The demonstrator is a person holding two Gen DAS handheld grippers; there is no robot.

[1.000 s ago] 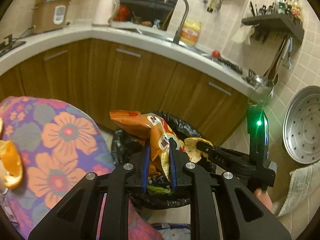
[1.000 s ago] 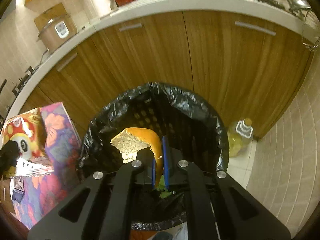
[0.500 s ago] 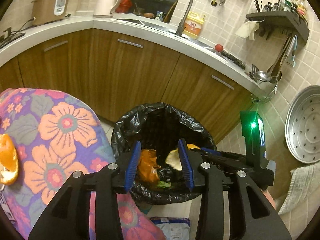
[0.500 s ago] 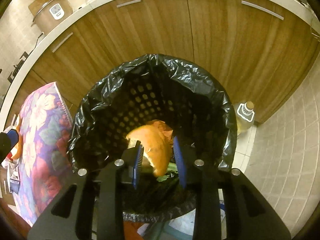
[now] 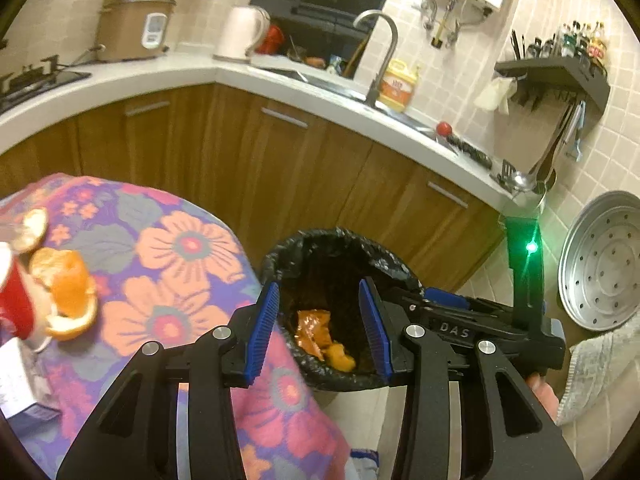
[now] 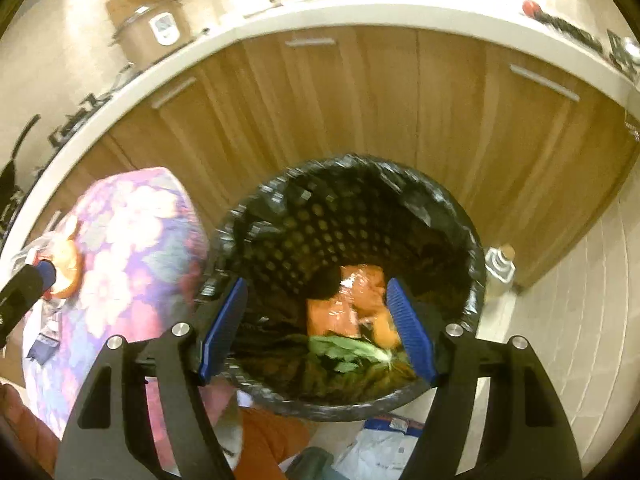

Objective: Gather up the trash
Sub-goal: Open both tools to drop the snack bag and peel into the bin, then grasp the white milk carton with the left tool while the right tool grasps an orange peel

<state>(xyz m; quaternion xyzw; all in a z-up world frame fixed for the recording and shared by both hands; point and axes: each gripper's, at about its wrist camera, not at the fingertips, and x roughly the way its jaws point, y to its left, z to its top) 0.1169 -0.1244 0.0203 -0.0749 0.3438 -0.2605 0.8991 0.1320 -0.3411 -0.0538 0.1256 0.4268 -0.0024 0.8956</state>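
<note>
Two grippers hang over a kitchen floor w/ wood cabinets [image 5: 280, 168] curving behind. Largest item near: a surface under a purple flowered cloth [image 5: 192, 264], at left in both views. Just beside its edge stands a round bin [image 6: 468, 240] lined w/ a black bag, mesh wall showing inside. Left gripper [image 5: 320, 328] is open, blue pads apart, nothing between them; its jaws have just been opening. Right gripper [image 6: 316, 328] is open wider, also empty, jaws likewise just been opening; it sits directly above the bin mouth. In the left view it reaches in from the right, over the bin's far rim. Trash inside the bin: an orange snack bag [image 6: 344, 304] crumpled near the middle, green leaves [image 6: 344, 350] in front of it, and a piece of orange peel [image 6: 384, 332] touching the bag's right side. On the cloth, well apart from the bin, more orange peel [image 5: 68, 296] lies beside a red can [image 5: 12, 300] at the frame edge. A plastic bottle [image 6: 498, 268] stands on the floor tiles right of the bin.
</note>
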